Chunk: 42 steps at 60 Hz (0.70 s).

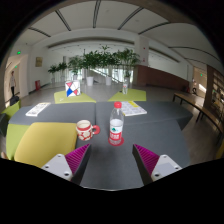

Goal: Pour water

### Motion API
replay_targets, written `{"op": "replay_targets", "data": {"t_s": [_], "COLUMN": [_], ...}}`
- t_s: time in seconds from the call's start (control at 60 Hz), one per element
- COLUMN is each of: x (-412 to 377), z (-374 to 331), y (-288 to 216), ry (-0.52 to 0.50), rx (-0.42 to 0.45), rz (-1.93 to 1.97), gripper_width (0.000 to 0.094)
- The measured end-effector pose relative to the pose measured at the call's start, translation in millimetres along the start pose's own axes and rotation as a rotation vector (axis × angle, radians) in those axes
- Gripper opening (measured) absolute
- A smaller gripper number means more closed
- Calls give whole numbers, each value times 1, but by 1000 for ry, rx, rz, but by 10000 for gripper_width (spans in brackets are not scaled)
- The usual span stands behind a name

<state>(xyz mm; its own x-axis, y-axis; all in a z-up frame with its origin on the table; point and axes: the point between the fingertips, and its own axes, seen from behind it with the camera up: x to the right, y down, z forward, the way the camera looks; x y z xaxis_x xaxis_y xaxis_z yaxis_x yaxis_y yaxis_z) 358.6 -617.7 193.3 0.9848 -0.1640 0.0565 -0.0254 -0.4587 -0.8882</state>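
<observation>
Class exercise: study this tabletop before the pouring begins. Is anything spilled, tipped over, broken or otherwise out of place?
Nothing stands out. The bottle stands upright with its red cap on, the mug sits upright beside it, and the grey table shows no spill. The claw is open, short of both.

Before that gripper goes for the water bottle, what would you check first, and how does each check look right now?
1. Bottle upright on the table: ok.
2. Bottle's red cap on: ok, so it looks closed for now.
3. Cup upright, just left of the bottle: ok.
4. Gripper open, fingers apart and holding nothing: ok.
5. Bottle ahead of the fingers, roughly centred between them: ok.
6. Water level in the bottle: cannot tell.
</observation>
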Motion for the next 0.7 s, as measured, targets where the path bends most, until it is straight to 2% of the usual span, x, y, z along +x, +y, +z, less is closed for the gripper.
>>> {"op": "replay_targets", "data": {"t_s": [0.267, 0.7], "x": [-20, -46], "z": [-98, -135], "y": [-1, 19], "ry": [28, 32], "rx": [28, 2], "rz": [-27, -42], "gripper_width": [853, 853]}}
